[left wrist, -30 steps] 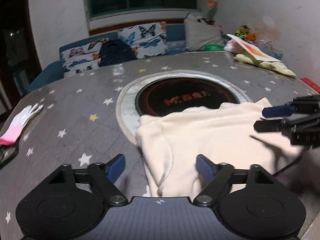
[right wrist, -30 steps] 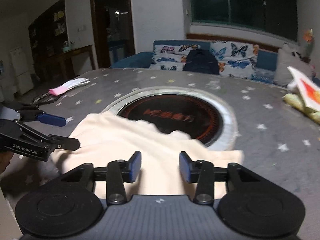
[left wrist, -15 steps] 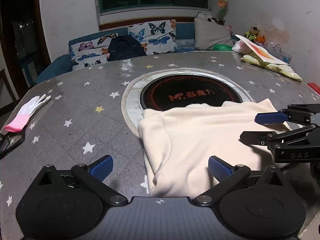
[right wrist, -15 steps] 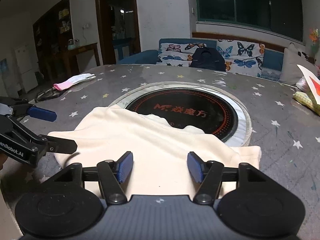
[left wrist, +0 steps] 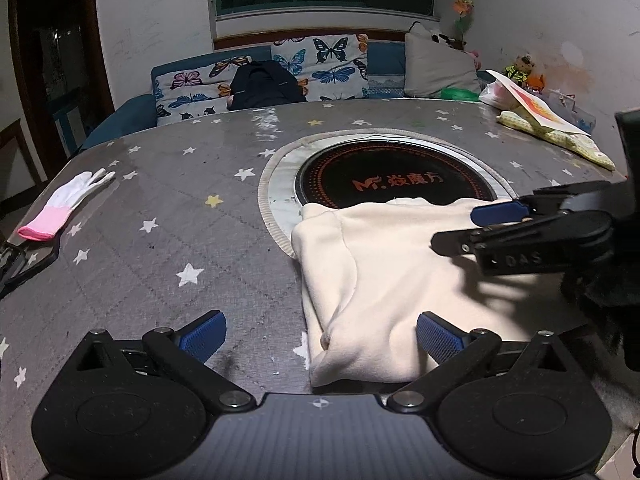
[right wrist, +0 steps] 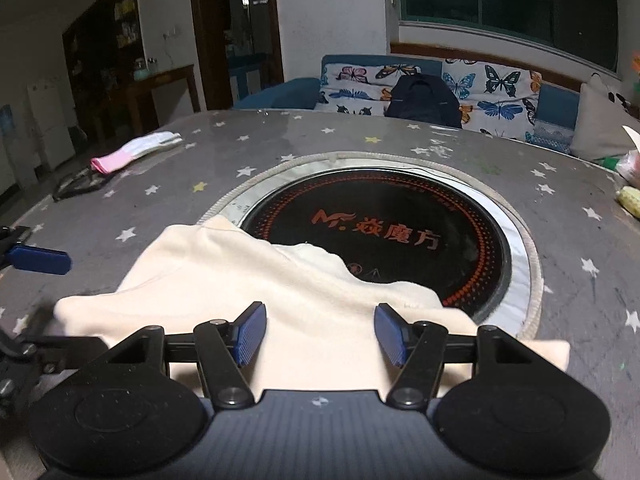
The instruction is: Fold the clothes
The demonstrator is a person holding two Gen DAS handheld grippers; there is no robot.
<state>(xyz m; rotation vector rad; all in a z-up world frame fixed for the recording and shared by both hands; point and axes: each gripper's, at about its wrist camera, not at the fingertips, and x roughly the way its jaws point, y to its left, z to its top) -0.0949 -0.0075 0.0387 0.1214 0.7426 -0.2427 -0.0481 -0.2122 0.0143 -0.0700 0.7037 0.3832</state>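
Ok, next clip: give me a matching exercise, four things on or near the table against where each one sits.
Things:
1. cream folded garment
2. white and pink glove
3. black backpack
4. yellow patterned cloth

Places:
A. on the butterfly-print sofa
B. far right of the table
C. partly over the round black cooktop
D. left edge of the star-print table

Pairs: 1-C, 2-D, 3-A, 4-B

cream garment (left wrist: 400,280) on grey star-patterned table (left wrist: 160,200).
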